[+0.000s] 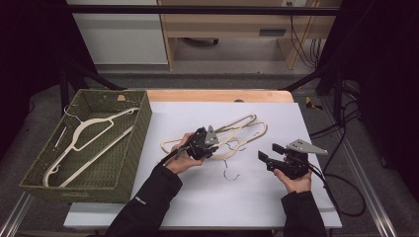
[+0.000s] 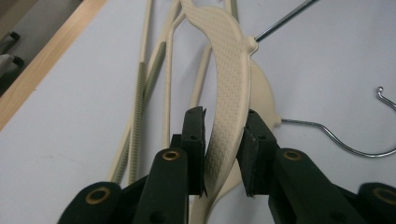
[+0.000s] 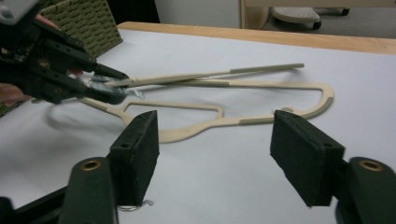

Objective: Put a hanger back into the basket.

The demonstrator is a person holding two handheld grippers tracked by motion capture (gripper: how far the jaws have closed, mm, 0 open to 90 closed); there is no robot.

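Here my left hand-held gripper clamps the top hanger of the pile near the worktop centre; my right hand-held gripper hangs wide apart, holding nothing, toward the right edge.

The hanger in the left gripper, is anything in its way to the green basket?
Nothing visible blocks it. The left gripper is clamped on the cream hanger, and only bare white table lies between it and the basket. One hanger in the basket leaves room. Other hangers lie tangled underneath and might drag along.
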